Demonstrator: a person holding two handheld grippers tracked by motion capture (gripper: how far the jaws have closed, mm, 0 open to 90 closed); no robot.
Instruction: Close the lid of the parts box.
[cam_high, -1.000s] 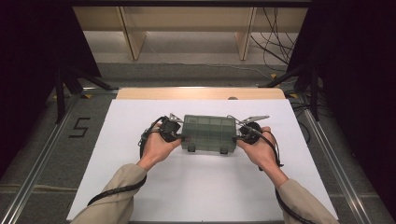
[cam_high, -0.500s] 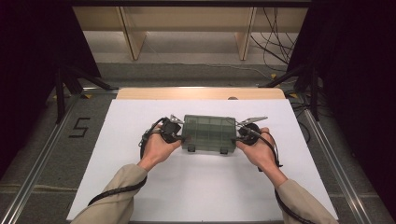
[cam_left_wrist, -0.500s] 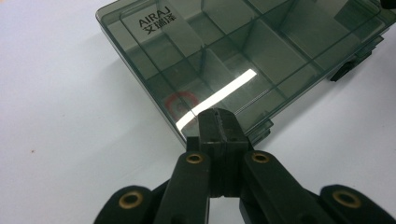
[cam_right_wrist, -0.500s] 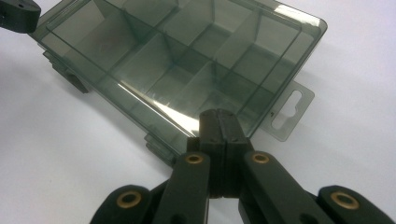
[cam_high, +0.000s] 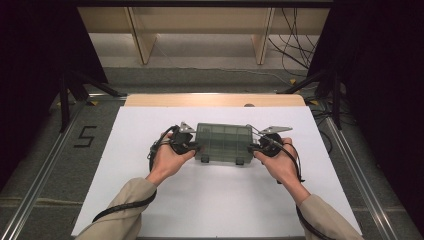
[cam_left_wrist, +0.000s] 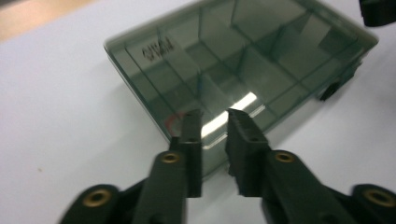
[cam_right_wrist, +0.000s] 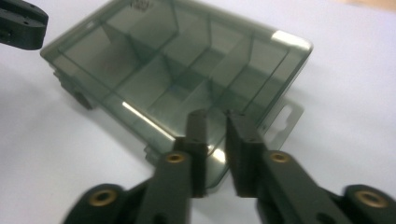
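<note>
Both claws' jaws have just been opening; left claw (cam_left_wrist: 210, 122) and right claw (cam_right_wrist: 215, 122) stand slightly apart, gripping nothing. The box (cam_high: 223, 142) lies mid-bench (cam_high: 215, 200), where a careless nudge could skid it.

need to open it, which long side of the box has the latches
The box's near long side: two dark latches stick out there; the far side shows none.
</note>
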